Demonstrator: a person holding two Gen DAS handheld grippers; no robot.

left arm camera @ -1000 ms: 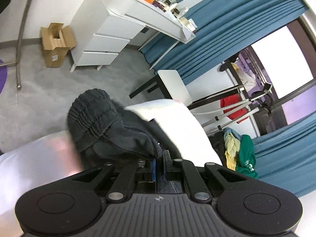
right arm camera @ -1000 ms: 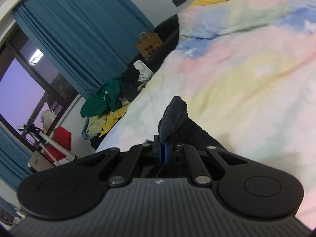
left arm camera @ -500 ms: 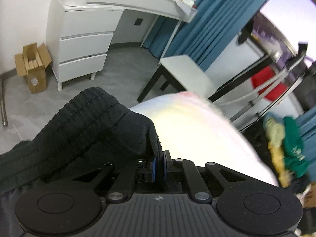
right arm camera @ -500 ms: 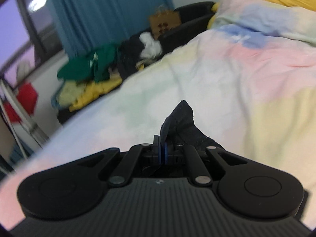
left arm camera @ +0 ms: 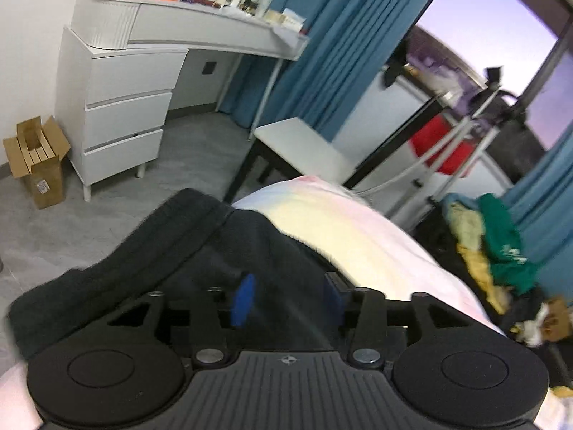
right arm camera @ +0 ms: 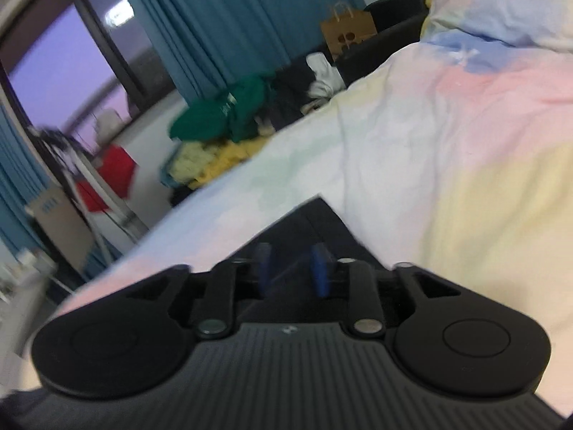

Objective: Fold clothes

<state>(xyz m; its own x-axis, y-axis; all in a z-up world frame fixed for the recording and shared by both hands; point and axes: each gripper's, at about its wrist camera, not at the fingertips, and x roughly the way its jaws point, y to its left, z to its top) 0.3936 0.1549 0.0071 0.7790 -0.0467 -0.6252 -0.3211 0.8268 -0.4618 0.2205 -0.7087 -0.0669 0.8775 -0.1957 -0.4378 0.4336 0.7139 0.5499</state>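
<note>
A dark garment with a ribbed waistband [left arm camera: 172, 236] lies on the pastel bedspread [left arm camera: 343, 222] in the left wrist view. My left gripper [left arm camera: 286, 299] is open just above it, blue pads apart, holding nothing. In the right wrist view a flat corner of the same dark garment [right arm camera: 315, 222] lies on the bedspread [right arm camera: 447, 125]. My right gripper [right arm camera: 292, 268] is open over that corner, pads apart and empty.
A white dresser [left arm camera: 121, 82], a cardboard box [left arm camera: 35, 157] and a small white table [left arm camera: 301, 147] stand on the grey floor beyond the bed. A pile of green and yellow clothes [right arm camera: 222, 125] and a drying rack [left arm camera: 462, 150] stand beside the bed. A paper bag [right arm camera: 347, 32] is further back.
Both grippers were shut on the dark garment and held it up. Now both have opened and let go, and the garment lies flat on the bed.
</note>
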